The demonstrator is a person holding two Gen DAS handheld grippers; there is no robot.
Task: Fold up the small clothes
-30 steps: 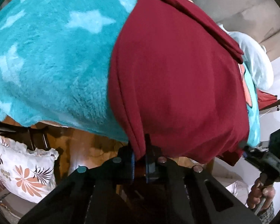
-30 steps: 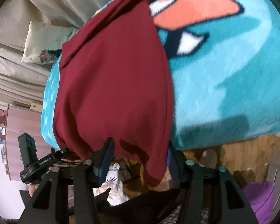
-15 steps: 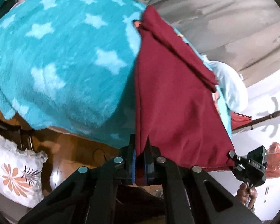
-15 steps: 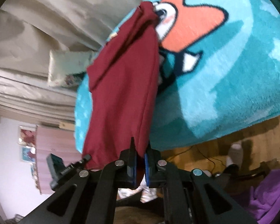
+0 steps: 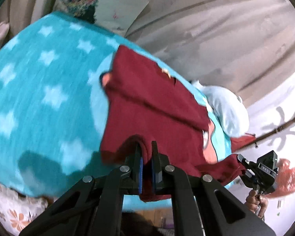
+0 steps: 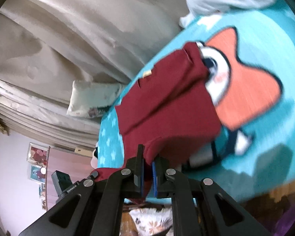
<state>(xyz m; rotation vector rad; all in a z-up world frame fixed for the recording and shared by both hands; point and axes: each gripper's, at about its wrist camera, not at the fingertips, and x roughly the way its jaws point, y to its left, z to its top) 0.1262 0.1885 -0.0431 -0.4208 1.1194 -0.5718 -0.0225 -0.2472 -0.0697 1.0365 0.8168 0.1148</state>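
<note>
1. The maroon garment (image 5: 157, 118) lay on the turquoise star blanket (image 5: 39, 98) on the bed, its near edge raised.
2. We had the left hand-held gripper (image 5: 146, 169) and the right hand-held gripper (image 6: 147, 175) each clamped on a near corner.
3. We judged uneven pulling could skew the fold, and the thin pinch might slip.

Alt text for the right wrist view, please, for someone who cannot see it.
The right gripper is shut on the near hem of a maroon garment, lifted off a turquoise fleece blanket with an orange cartoon face. Left of it, the left gripper pinches the hem's other corner; beige curtains hang behind.
</note>
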